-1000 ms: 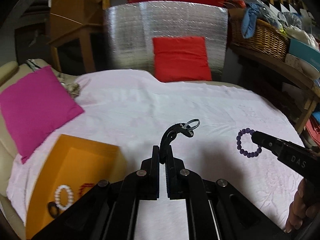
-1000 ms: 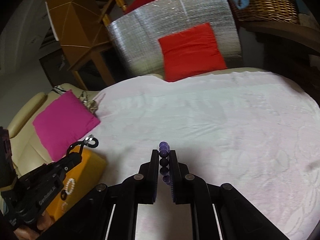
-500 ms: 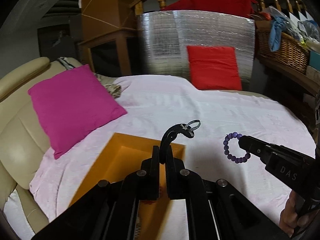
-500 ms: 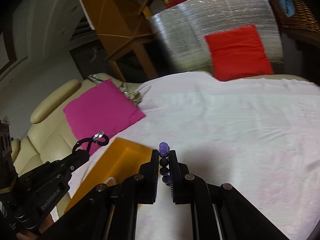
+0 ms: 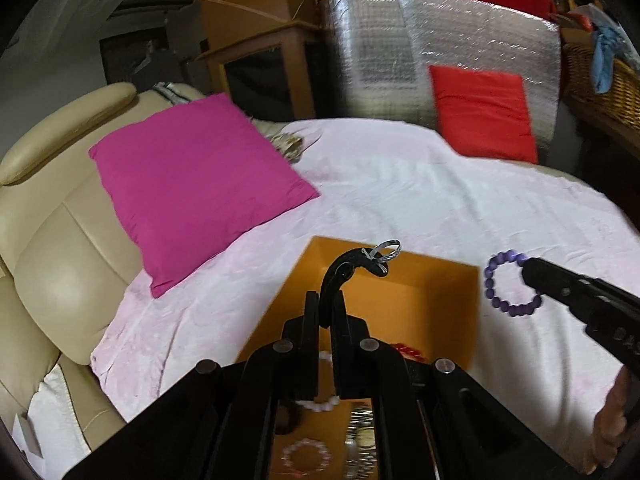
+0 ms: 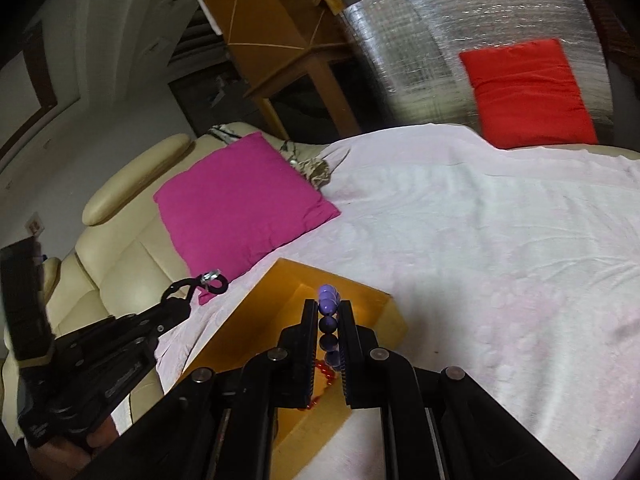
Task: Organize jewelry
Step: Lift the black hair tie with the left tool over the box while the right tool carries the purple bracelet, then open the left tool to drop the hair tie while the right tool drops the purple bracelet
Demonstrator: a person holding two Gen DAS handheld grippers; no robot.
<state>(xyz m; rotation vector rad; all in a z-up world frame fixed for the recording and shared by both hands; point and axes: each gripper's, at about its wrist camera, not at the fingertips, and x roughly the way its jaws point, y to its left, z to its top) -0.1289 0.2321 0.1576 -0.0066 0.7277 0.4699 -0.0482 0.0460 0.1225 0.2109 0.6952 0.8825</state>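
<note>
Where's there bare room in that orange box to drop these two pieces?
The far half of the orange box, toward the pink cushion, is bare. The near end is crowded: red beads, white bead bracelets. The white sheet beside it lies open.

A pale pink sheet covers the wide cushioned surface that carries everything, wrinkled and bare over most of its spread. An open orange box sits on the sheet at its near left part. Beyond the box and to its left, a magenta cushion lies partly on the sheet and partly on the cream leather sofa. Far beyond the box, a red cushion stands at the sheet's back edge.
</note>
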